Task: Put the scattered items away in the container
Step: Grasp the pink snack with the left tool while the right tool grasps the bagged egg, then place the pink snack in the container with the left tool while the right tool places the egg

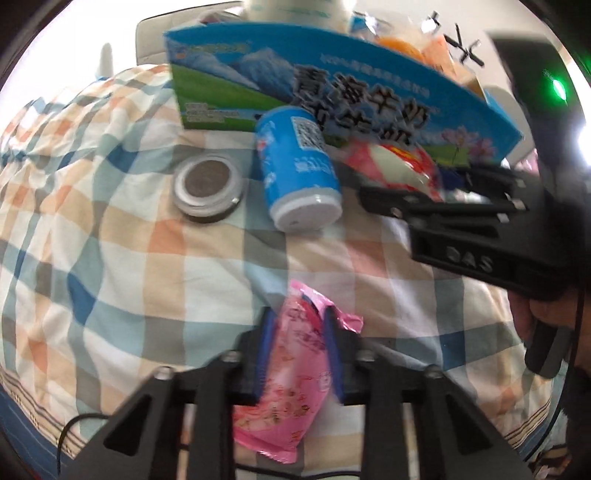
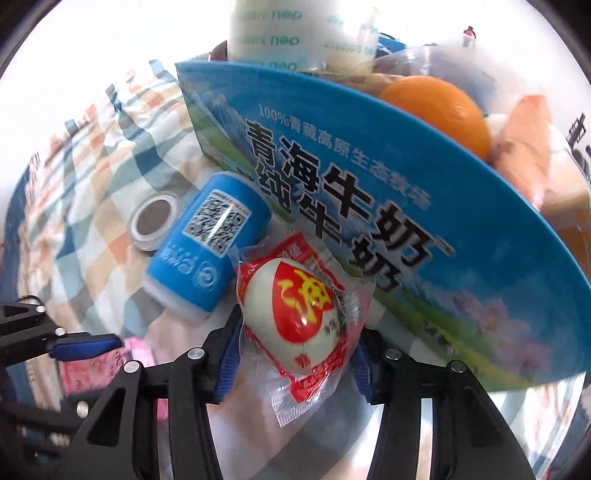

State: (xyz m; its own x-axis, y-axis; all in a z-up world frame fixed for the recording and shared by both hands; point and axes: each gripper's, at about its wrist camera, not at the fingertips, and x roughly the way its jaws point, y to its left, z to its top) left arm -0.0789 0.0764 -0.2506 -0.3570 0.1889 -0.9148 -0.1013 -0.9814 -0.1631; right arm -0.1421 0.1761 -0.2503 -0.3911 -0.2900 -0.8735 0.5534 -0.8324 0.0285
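Note:
My left gripper (image 1: pixel 300 336) is shut on a pink snack packet (image 1: pixel 291 373), held just above the checked cloth. My right gripper (image 2: pixel 295 343) is shut on a packaged egg (image 2: pixel 299 314) in a red and white wrapper, close to the front wall of the blue milk carton box (image 2: pixel 369 206). The right gripper (image 1: pixel 376 192) with the egg (image 1: pixel 391 166) also shows in the left wrist view, in front of the box (image 1: pixel 229 85). A blue can (image 1: pixel 295 166) lies on its side beside the box. A round tin (image 1: pixel 208 188) lies left of the can.
The box holds an orange (image 2: pixel 439 110), an orange packet (image 2: pixel 524 155) and white rolls (image 2: pixel 266 33). The checked cloth (image 1: pixel 110 258) covers a soft bed surface. The left gripper's fingertip (image 2: pixel 85 345) and the pink packet (image 2: pixel 81 369) show at lower left in the right wrist view.

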